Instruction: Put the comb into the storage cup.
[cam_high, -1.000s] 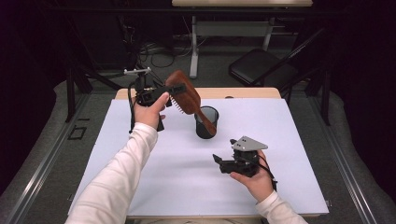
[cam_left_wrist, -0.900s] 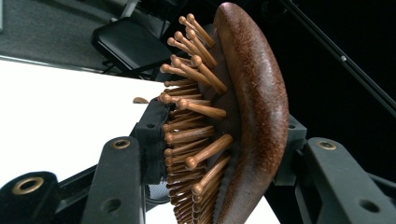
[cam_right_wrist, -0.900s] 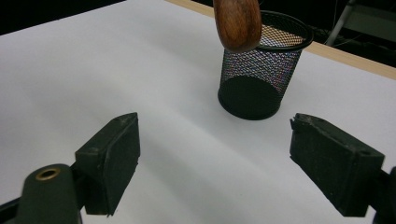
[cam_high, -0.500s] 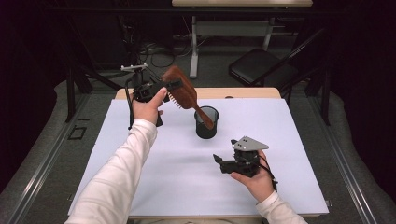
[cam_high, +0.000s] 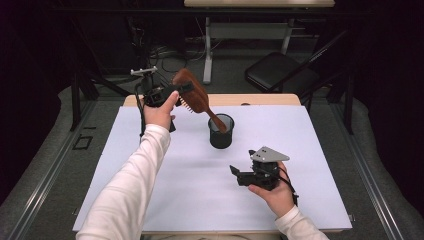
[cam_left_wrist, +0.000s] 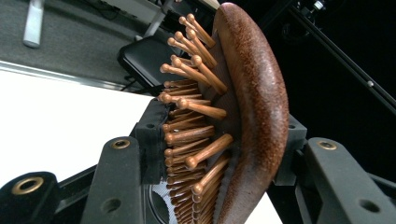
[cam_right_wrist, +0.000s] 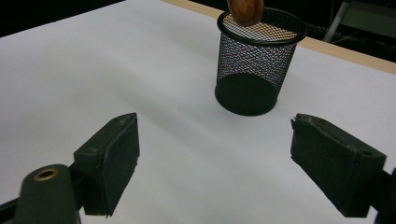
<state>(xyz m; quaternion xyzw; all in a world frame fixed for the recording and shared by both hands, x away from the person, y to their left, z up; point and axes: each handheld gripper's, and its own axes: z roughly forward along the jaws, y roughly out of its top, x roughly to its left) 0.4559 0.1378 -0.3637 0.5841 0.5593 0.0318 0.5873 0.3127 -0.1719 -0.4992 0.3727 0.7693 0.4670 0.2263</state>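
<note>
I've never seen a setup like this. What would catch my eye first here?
Probably the big brown wooden hairbrush, clamped by its head in the left gripper and held tilted above the far side of the white table, its handle end dipping into a black mesh cup. Nearer the person, the right gripper sits open and empty, aimed toward that cup.

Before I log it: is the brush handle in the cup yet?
In: the handle tip sits inside the cup's rim, brush tilted.
</note>
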